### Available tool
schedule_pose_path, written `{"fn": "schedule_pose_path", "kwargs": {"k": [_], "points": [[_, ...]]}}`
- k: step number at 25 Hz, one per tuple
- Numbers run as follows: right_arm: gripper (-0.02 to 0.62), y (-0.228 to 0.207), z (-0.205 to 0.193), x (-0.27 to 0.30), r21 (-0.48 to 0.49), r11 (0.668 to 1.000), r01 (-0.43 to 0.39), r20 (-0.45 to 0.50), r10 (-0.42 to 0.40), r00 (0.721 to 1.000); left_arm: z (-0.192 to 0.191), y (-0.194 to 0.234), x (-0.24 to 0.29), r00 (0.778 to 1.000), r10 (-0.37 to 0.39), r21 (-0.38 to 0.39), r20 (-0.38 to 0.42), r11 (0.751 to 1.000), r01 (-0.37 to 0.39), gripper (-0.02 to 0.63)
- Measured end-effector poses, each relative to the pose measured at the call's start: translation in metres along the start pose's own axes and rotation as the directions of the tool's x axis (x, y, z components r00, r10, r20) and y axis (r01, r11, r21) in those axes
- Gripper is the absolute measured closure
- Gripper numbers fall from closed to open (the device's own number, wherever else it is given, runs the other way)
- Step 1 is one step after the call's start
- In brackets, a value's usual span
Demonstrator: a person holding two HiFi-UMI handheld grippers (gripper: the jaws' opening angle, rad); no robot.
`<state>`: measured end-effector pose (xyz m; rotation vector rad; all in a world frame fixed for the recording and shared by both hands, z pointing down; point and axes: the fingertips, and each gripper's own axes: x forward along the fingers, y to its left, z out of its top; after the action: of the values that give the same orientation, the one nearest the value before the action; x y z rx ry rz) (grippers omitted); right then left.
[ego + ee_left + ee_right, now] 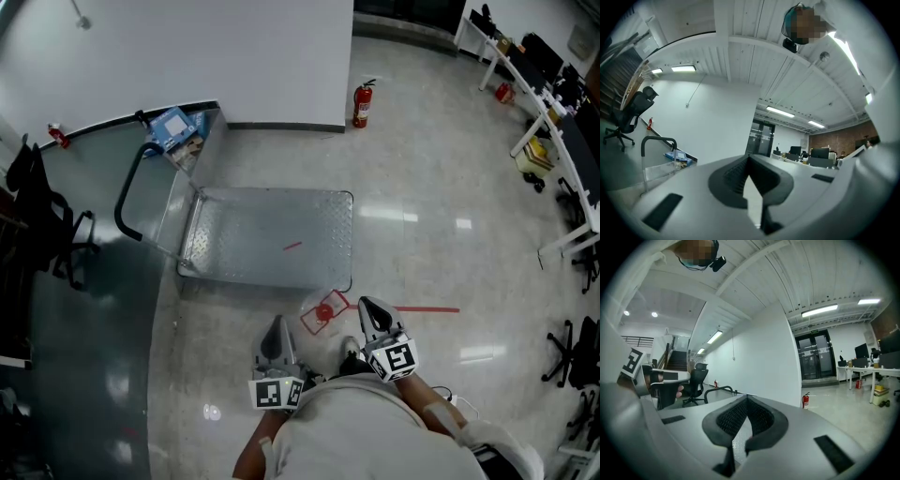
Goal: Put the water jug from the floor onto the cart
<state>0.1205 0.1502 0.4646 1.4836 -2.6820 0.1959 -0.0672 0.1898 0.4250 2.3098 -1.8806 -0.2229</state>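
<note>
Water jug (323, 310) sits on the floor just beside the near edge of the cart (272, 234). It is pale and hard to make out against the tiles, and the red cap is the clearest part. Left hand-held gripper (278, 328) has its jaws closed tip to tip with nothing between them. Right hand-held gripper (367, 309) is also fully closed and empty. It is close to the jug's right side, seemingly not touching. Fire extinguisher (363, 103) stands by the far wall.
</note>
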Motion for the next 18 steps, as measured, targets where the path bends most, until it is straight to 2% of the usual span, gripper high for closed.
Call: {"fn": "schedule_pose_path", "kwargs": {"k": [4, 6, 7, 9, 11, 12, 14, 18], "points": [[0.583, -0.011, -0.019, 0.023, -0.005, 1.0, 0.022, -0.086, -0.022, 0.996, 0.0, 0.002, 0.001, 1.0, 0.007, 0.006, -0.003, 1.0, -0.007, 0.603], [0.581, -0.013, -0.045, 0.043, -0.004, 1.0, 0.007, -0.194, -0.008, 0.981, -0.002, 0.003, 0.0, 1.0, 0.011, 0.007, -0.011, 1.0, -0.011, 0.603], [0.581, -0.013, -0.064, 0.055, 0.003, 1.0, -0.008, -0.266, 0.008, 0.964, -0.004, 0.005, 0.001, 1.0, 0.014, 0.005, -0.015, 1.0, -0.014, 0.603], [0.58, -0.014, -0.108, 0.077, 0.025, 0.999, -0.035, -0.417, 0.043, 0.908, -0.01, 0.008, 0.004, 0.999, 0.021, -0.001, -0.026, 1.0, -0.021, 0.603], [0.573, -0.013, -0.16, 0.096, 0.052, 0.997, -0.057, -0.544, 0.076, 0.836, -0.018, 0.015, 0.008, 0.999, 0.034, -0.004, -0.037, 0.999, -0.034, 0.603], [0.544, -0.011, -0.188, 0.103, 0.066, 0.996, -0.067, -0.598, 0.093, 0.796, -0.022, 0.019, 0.009, 0.998, 0.043, -0.007, -0.044, 0.999, -0.043, 0.603], [0.467, -0.008, -0.243, 0.109, 0.09, 0.993, -0.079, -0.689, 0.119, 0.715, -0.033, 0.026, 0.009, 0.996, 0.063, -0.016, -0.059, 0.998, -0.064, 0.603], [0.421, -0.005, -0.346, 0.106, 0.098, 0.991, -0.09, -0.821, 0.132, 0.555, -0.061, 0.043, 0.007, 0.99, 0.103, -0.029, -0.097, 0.994, -0.106, 0.603]]}}
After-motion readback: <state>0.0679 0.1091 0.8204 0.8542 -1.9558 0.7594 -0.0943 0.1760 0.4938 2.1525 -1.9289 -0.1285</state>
